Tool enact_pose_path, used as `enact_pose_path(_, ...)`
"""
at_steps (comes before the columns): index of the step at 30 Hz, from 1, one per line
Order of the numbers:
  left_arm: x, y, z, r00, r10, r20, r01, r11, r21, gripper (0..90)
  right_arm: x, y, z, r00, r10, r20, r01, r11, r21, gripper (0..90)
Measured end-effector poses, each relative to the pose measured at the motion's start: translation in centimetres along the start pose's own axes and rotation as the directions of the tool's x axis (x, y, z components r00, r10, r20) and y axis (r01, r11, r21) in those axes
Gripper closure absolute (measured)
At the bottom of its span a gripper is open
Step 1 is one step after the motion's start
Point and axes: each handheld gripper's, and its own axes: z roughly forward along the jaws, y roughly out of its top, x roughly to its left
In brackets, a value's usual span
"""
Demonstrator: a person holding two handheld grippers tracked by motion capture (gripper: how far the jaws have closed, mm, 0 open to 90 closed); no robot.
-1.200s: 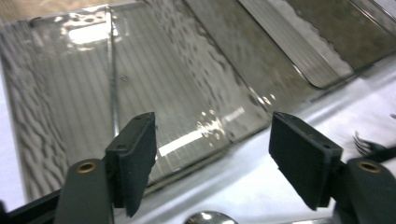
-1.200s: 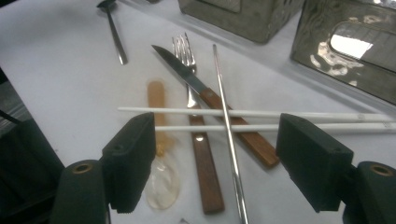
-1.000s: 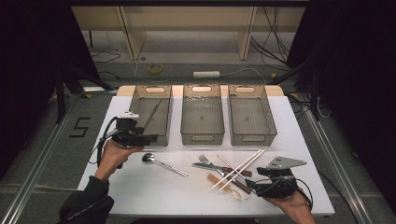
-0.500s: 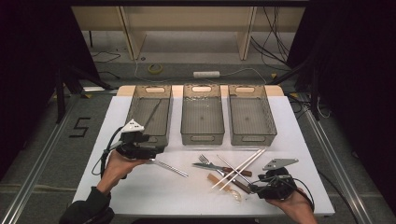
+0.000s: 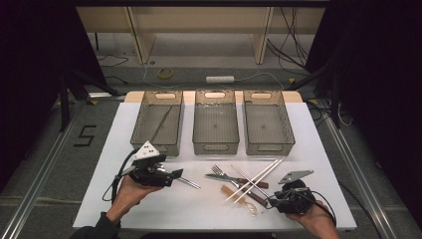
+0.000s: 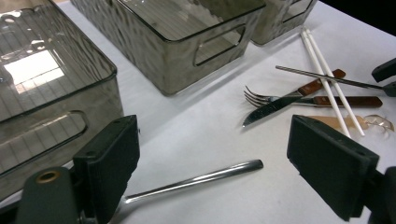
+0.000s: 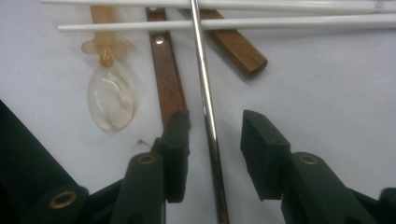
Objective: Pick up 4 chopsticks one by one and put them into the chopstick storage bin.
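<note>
My left gripper hovers low over a metal spoon, whose handle sticks out to the right. In the left gripper view that handle lies on the table between the jaws of the left gripper; they have just been opening and stand wide, touching nothing. My right gripper is at the near right. In the right gripper view a thin metal chopstick runs between the jaws of the right gripper. Those jaws have just been closing, with a small gap left on each side.
Three grey bins stand at the back: left, holding one thin metal stick, middle and right. Between the grippers lie a fork, a wooden-handled knife, two white chopsticks and a clear plastic spoon.
The left gripper moved right and toward the near edge, down over the metal spoon. The right gripper stayed put while its jaws narrowed around the metal chopstick.
</note>
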Motion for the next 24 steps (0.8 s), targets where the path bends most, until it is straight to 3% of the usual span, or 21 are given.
enact_pose_path(11, -1.0, -1.3, -0.7, 0.9997, -0.017, 0.018, 0.018, 0.999, -0.041, 16.4, 0.1, -0.1, 0.6, 0.9995, -0.032, -0.007, 0.032, 0.999, 0.027, 72.9)
enact_pose_path(24, -2.1, -1.9, -1.4, 0.9997, 0.021, 0.014, -0.02, 0.9974, -0.069, 16.4, 0.3, 0.1, 0.9, 0.9974, -0.071, 0.012, 0.07, 0.996, 0.055, 83.0)
